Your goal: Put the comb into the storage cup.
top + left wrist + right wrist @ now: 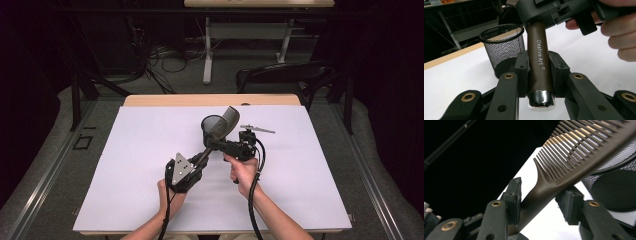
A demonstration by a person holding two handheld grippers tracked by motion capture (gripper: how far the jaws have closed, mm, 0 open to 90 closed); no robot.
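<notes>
A dark brown comb with a round handle marked "Creative Art" is held above the white table, tilted up to the right. My left gripper is shut on the handle's lower end, just above its silver cap. My right gripper clamps the handle's neck just below the teeth, with a pad against each side. A black mesh cup stands upright on the table right behind the comb, close to its toothed head.
A white sheet covers the table, with a wooden edge at the far side. A black chair and another desk's legs stand beyond, with cables on the floor.
</notes>
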